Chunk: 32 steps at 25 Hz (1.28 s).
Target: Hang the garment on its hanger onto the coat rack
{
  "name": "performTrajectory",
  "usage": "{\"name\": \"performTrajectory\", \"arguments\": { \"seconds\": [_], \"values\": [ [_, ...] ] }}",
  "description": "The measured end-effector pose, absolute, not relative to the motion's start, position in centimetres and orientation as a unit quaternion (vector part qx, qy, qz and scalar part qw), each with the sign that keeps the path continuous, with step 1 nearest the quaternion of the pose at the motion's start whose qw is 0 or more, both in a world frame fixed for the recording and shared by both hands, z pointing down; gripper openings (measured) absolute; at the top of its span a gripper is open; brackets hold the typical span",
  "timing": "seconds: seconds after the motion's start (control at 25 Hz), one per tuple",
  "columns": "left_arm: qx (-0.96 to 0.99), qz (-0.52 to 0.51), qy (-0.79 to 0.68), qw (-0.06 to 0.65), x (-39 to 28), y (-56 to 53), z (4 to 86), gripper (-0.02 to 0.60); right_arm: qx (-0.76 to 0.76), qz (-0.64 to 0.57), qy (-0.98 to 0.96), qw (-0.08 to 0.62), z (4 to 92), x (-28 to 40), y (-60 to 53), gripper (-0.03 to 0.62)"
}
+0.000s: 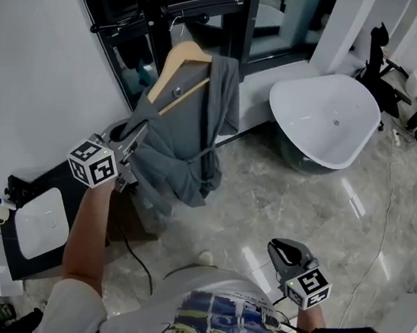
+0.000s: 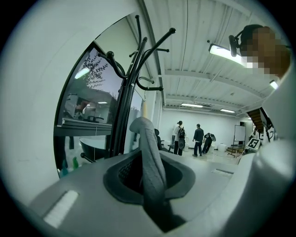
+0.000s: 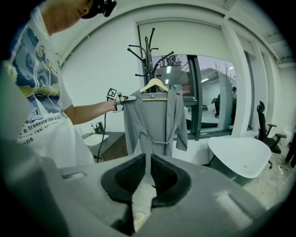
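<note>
Marble-floor rm (image 1: 290, 189): L gripper (image 1: 135, 139) fingers clamped on garment (image 1: 189, 140) by coat rack (image 3: 148, 52), R gripper (image 1: 284, 251) fingers together.

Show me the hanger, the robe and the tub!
hanger (image 1: 170, 64): head view, its wooden shoulder.
robe (image 1: 184, 147): head view, middle of the grey cloth.
tub (image 1: 320, 112): head view, its white inside wall.

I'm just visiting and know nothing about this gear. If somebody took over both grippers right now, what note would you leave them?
Left gripper: clamped on a fold of the grey garment near its shoulder.
Right gripper: low by the person's side, jaws close together, empty.
Things: the garment is on the wooden hanger, up at the black coat rack.
Done: the hanger looks hooked on the rack, though the hook's seat is unclear.
Left: check the hook, then release the fabric.
</note>
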<state>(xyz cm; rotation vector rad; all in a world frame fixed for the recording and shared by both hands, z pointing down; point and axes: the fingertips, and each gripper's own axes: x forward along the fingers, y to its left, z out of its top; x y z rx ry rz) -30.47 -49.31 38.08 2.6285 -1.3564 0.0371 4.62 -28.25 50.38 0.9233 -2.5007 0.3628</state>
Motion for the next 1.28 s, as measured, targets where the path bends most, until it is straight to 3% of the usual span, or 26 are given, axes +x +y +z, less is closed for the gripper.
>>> {"name": "performTrajectory", "arguments": {
  "seconds": [0.2,0.52,0.68,0.96,1.28],
  "values": [
    [0.874,0.051,-0.478,0.077,-30.7,-49.5,38.5,0.068,0.336,0.131,-0.907,0.217,50.6,5.6,-27.2,0.037],
    [0.823,0.107,-0.557,0.045,-32.4,-48.1,37.7,0.171,0.337,0.129,-0.909,0.209,50.4,7.7,-24.7,0.037],
    [0.792,0.104,-0.601,0.039,-32.9,-44.9,37.3,0.179,0.332,0.131,-0.913,0.199,50.4,8.9,-22.7,0.037],
    [0.783,0.096,-0.614,0.032,-29.0,-36.1,37.8,0.133,0.317,0.127,-0.919,0.196,50.7,10.7,-18.3,0.035],
    [0.836,0.078,-0.539,0.066,-17.5,-24.7,40.7,0.002,0.308,0.116,-0.926,0.187,50.7,12.2,-13.1,0.018]
  ]
}}
